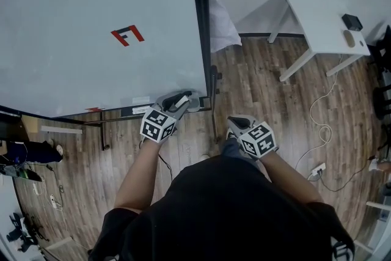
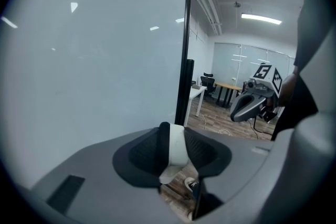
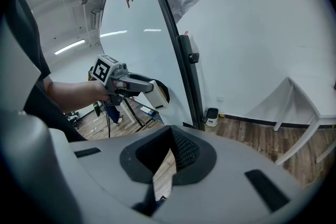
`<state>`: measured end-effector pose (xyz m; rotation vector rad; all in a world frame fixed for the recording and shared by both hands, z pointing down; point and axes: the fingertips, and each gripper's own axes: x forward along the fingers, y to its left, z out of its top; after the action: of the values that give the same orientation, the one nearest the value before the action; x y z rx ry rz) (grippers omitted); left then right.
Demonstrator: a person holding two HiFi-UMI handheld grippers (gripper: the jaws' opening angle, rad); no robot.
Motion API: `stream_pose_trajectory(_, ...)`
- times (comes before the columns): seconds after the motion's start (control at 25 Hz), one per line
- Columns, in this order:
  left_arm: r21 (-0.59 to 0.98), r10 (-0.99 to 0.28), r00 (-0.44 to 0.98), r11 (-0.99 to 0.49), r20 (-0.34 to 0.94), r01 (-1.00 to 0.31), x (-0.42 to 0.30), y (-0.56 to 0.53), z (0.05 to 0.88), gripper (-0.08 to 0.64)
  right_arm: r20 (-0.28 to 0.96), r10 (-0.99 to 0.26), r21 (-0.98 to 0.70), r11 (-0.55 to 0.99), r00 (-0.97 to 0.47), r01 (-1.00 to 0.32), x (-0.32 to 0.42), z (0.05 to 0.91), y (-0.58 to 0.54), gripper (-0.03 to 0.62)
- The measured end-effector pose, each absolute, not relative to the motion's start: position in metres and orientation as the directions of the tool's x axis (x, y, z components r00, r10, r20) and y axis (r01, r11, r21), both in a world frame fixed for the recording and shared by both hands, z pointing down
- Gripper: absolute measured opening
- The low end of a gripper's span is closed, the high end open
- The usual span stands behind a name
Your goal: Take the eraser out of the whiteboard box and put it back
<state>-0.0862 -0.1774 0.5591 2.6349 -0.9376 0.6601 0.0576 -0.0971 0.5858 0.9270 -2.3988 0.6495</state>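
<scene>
A large whiteboard [image 1: 91, 21] with a red mark [image 1: 127, 35] stands at the left. A dark ledge [image 1: 131, 111] runs along its lower edge. My left gripper [image 1: 181, 99] is at the board's lower right corner, shut on a white eraser [image 2: 176, 145] with a black felt side. In the right gripper view the eraser [image 3: 156, 95] sticks out of the left gripper [image 3: 149, 93], close to the board. My right gripper [image 1: 237, 124] hangs near my body to the right, apart from the board. Its jaws [image 3: 170, 152] look shut with nothing between them. I cannot make out the box.
The whiteboard's black frame post [image 1: 198, 21] has a white cloth [image 1: 221, 24] behind it. A white table [image 1: 324, 21] with a small dark item [image 1: 352, 22] stands at the right. A cable [image 1: 317, 113] and power strip [image 1: 317, 169] lie on the wooden floor.
</scene>
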Motion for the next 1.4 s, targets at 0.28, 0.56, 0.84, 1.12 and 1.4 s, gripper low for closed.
stream_pose_trajectory(0.28, 0.094, -0.552, 0.665, -0.730, 0.504, -0.677, -0.108, -0.167, 0.559, 0.156, 0.588, -0.491, -0.244, 0.649, -0.643, -0.720, 0.061, 0.585, -0.097, -0.006)
stream_pose_trajectory(0.56, 0.101, -0.572, 0.644, -0.703, 0.509, -0.704, -0.126, -0.154, 0.563, 0.156, 0.583, -0.499, -0.232, 0.654, -0.641, -0.720, 0.059, 0.580, -0.097, -0.006)
stream_pose_trajectory(0.84, 0.117, -0.574, 0.635, -0.688, 0.517, -0.716, -0.138, -0.136, 0.572, 0.156, 0.577, -0.520, -0.215, 0.648, -0.630, -0.731, 0.062, 0.572, -0.099, -0.006)
stream_pose_trajectory(1.12, 0.128, -0.581, 0.625, -0.671, 0.520, -0.730, -0.149, -0.122, 0.579, 0.156, 0.584, -0.518, -0.207, 0.650, -0.625, -0.732, 0.062, 0.572, -0.090, -0.006)
stream_pose_trajectory(1.4, 0.141, -0.587, 0.618, -0.656, 0.523, -0.742, -0.155, -0.108, 0.586, 0.156, 0.590, -0.511, -0.200, 0.658, -0.625, -0.726, 0.060, 0.572, -0.081, -0.006)
